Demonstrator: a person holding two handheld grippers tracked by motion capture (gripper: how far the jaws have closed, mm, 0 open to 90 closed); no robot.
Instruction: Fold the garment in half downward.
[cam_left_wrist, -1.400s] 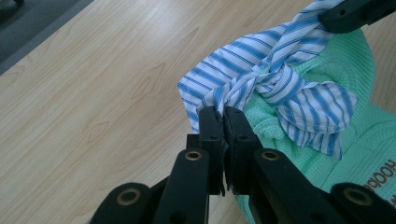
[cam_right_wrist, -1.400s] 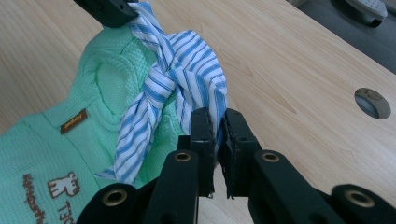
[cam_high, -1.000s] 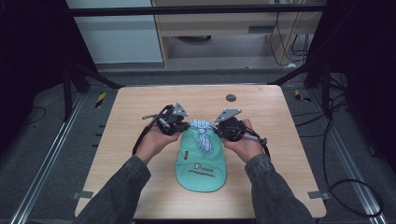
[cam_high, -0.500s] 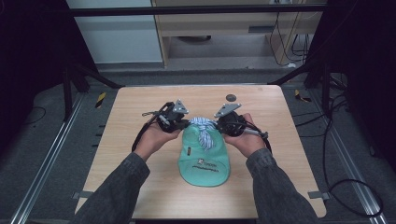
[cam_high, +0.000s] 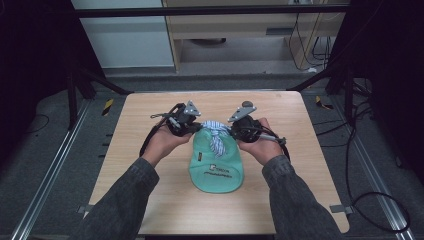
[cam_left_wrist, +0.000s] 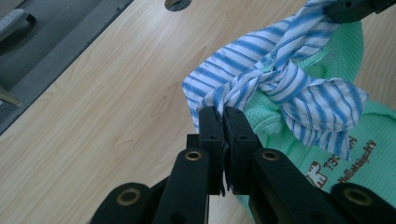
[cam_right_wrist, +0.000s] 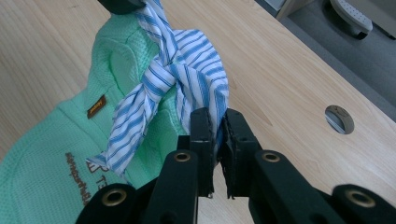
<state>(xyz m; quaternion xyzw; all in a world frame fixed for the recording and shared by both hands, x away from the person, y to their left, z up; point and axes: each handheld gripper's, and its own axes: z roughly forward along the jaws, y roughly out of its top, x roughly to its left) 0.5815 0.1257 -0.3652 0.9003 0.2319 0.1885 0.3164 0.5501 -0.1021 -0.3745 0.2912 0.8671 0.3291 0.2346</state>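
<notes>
Midway across the table (cam_high: 150, 165), toward its far edge: striped cloth (cam_high: 216, 136) already crossed into a knot over the green garment (cam_high: 216, 167), left gripper (cam_high: 192, 127) and right gripper (cam_high: 235, 131) each clamped on one end, tightening left.
</notes>
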